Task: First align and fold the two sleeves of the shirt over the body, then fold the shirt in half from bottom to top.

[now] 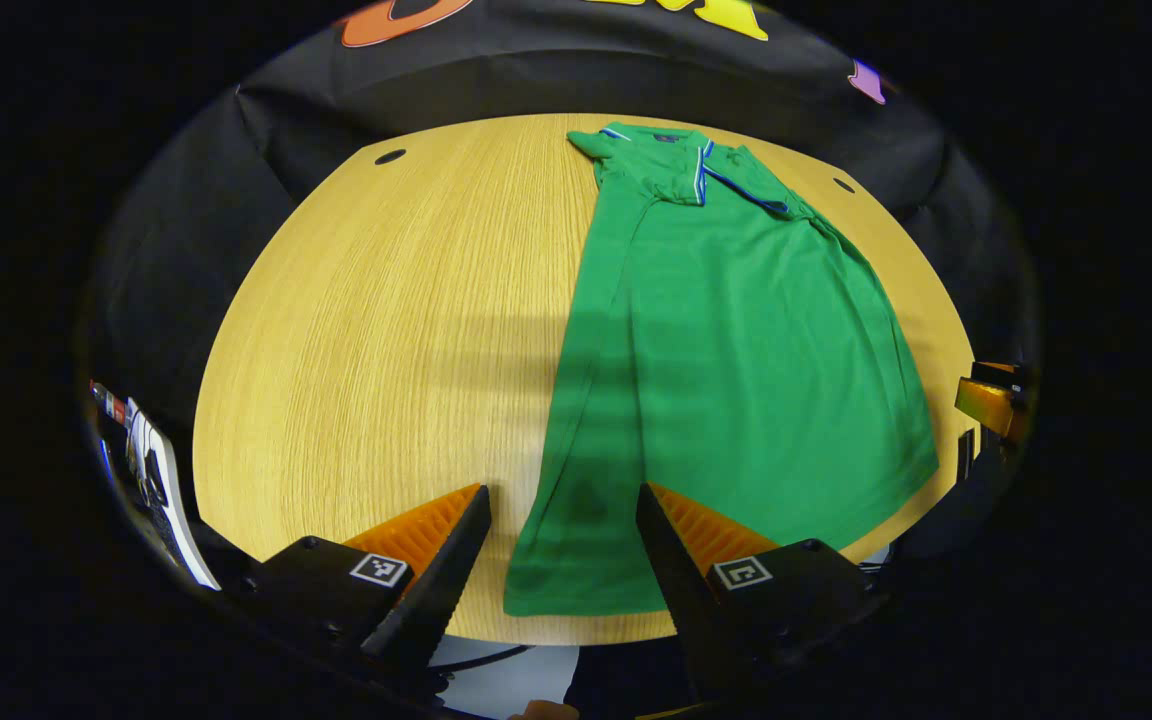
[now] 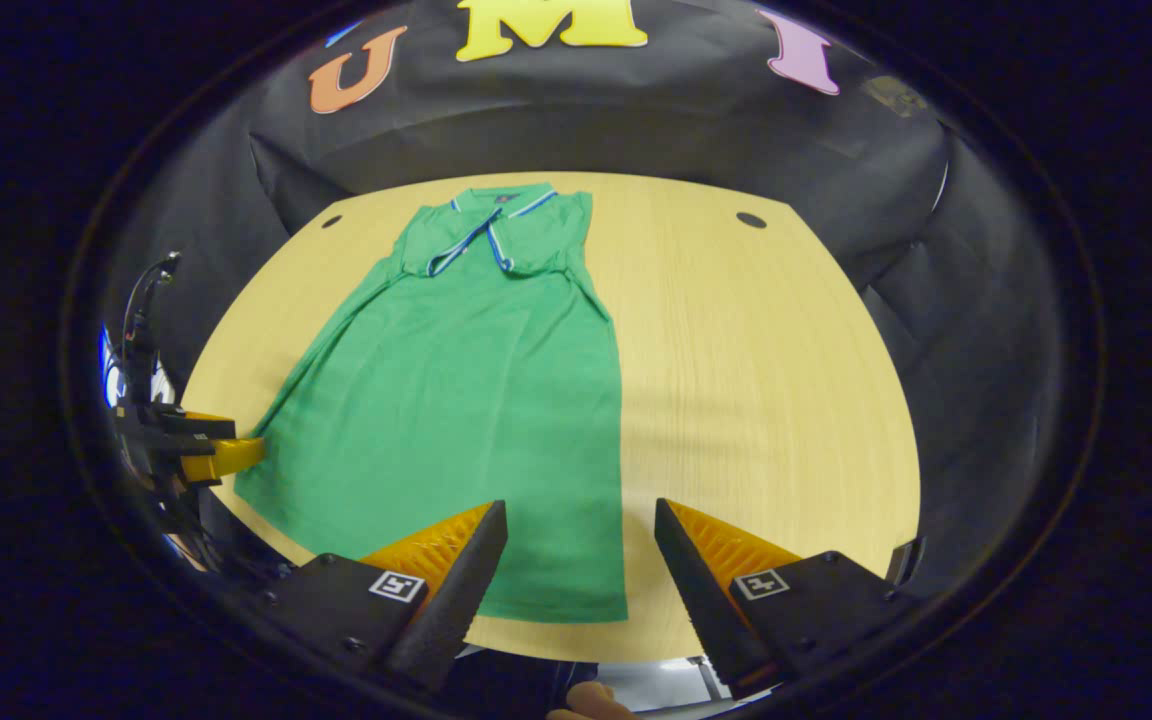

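Observation:
A green polo shirt point(image 1: 736, 340) lies flat on the wooden table point(image 1: 386, 330), collar at the far end, both sleeves folded in over the body. In the right gripper view the same shirt point(image 2: 466, 400) runs from the far edge to the near edge. My left gripper point(image 1: 561, 500) hangs open above the shirt's near left hem corner, nothing between its fingers. My right gripper point(image 2: 581, 515) stands open over the near right hem corner. Farther off at the left of the right gripper view, the left gripper point(image 2: 206, 455) sits beside the shirt's hem.
The round table point(image 2: 766, 380) has two small cable holes, one hole point(image 2: 751, 219) at the far right and another hole point(image 1: 389, 157) at the far left. Black cloth walls close in behind. The right gripper point(image 1: 991, 400) shows at the table's right edge.

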### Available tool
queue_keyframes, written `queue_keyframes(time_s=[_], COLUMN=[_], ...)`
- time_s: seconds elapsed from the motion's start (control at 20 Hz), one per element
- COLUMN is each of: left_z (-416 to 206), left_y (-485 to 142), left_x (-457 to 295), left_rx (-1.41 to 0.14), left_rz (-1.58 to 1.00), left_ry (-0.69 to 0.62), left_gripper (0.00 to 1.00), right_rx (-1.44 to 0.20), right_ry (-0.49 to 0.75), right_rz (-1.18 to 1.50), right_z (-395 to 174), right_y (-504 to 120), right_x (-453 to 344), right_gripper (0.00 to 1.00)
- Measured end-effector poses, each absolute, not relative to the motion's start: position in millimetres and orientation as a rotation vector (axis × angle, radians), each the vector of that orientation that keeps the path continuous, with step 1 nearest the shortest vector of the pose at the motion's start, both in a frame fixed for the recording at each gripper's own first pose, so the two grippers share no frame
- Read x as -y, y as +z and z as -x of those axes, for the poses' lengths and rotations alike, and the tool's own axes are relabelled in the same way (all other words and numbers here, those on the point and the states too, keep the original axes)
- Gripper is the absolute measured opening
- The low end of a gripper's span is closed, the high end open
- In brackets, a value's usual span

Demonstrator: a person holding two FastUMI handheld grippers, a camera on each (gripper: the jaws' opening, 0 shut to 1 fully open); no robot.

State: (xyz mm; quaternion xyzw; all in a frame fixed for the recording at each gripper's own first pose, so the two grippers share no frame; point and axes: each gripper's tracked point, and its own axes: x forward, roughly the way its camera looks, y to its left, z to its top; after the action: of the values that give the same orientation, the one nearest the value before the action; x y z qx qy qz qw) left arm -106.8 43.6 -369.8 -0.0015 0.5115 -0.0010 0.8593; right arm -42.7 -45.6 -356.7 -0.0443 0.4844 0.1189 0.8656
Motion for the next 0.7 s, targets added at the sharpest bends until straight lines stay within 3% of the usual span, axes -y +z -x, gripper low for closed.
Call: queue_keyframes(time_s=[0.2,0.25,0.3,0.35,0.4,0.45,0.7], left_z=[141.8,147.3,152.1,149.1,148.0,147.0,146.0], left_y=[-381.8,-385.8,-388.6,-388.5,-388.0,-387.7,-394.6], left_x=[-48.0,-47.6,-46.6,-47.4,-47.8,-47.3,-45.2], left_rx=[-1.184,-1.216,-1.244,-1.238,-1.246,-1.258,-1.358], left_rz=[-0.006,0.004,0.022,0.027,0.022,0.024,0.063], left_ry=[0.025,0.035,0.040,0.042,0.040,0.037,0.006], left_gripper=[0.95,1.00,0.93,0.93,1.00,0.93,0.93], right_rx=[-1.138,-1.164,-1.191,-1.211,-1.224,-1.240,-1.312], right_ry=[0.210,0.198,0.186,0.176,0.160,0.142,0.117], right_rz=[0.081,0.083,0.092,0.095,0.094,0.097,0.069], right_z=[63.1,65.9,68.3,70.6,70.3,70.1,72.6], right_y=[-386.2,-391.3,-395.8,-399.3,-402.8,-407.2,-420.6], right_x=[55.6,57.9,62.0,64.6,65.7,68.3,68.9], right_gripper=[0.96,0.96,0.96,0.96,0.94,0.96,0.94])
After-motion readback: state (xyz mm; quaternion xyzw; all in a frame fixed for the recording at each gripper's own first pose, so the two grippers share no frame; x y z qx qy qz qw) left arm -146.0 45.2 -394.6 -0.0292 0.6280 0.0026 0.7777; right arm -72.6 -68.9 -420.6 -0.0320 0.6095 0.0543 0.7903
